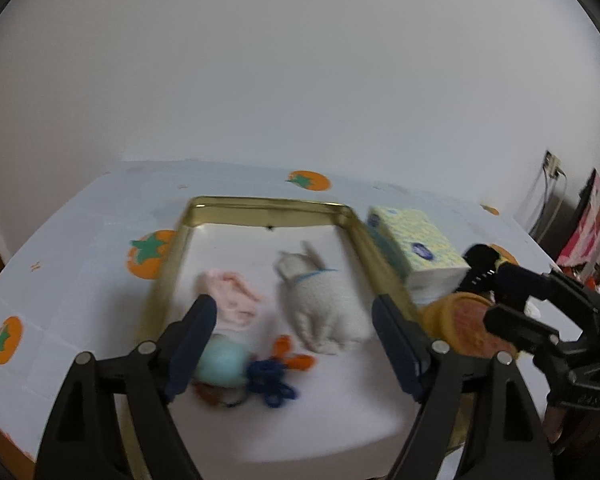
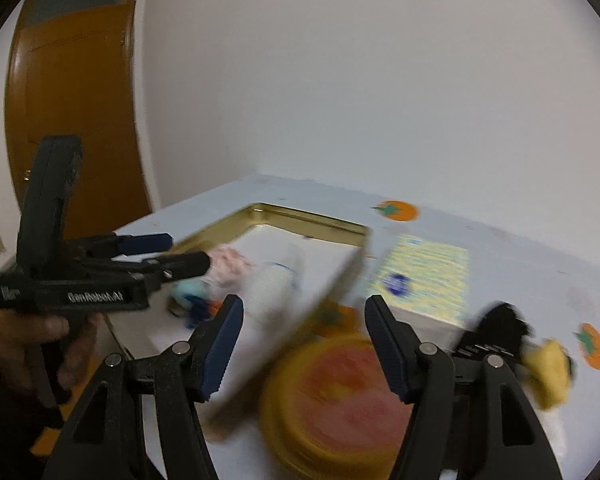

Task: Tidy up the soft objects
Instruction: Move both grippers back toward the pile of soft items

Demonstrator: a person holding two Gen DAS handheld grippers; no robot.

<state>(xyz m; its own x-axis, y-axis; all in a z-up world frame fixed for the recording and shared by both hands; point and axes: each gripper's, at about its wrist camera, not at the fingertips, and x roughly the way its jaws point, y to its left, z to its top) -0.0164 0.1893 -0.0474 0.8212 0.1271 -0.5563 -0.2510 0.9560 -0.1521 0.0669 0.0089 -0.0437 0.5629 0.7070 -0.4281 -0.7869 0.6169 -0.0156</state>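
Note:
A gold-rimmed tin tray (image 1: 268, 204) (image 2: 300, 216) with a white lining lies on the table. In it are a white plush animal (image 1: 324, 304) (image 2: 272, 284), a pink cloth (image 1: 232, 296) (image 2: 232, 264) and a light-blue ball (image 1: 224, 364) (image 2: 188, 292) beside tangled blue yarn (image 1: 272, 380). My left gripper (image 1: 294, 344) (image 2: 188, 252) stands open over the tray's near end, with nothing between its pads. My right gripper (image 2: 304, 320) (image 1: 496, 296) is open above the tray's right rim and a yellow round container (image 2: 340, 392) (image 1: 464, 320). The right wrist view is blurred.
A yellow-patterned tissue pack (image 1: 416, 248) (image 2: 428, 280) sits right of the tray. A black and yellow soft toy (image 2: 548, 368) (image 1: 480, 258) lies further right. The tablecloth (image 1: 80, 260) is pale with orange fruit prints. A brown door (image 2: 76, 100) and a hand (image 2: 20, 340) show at left.

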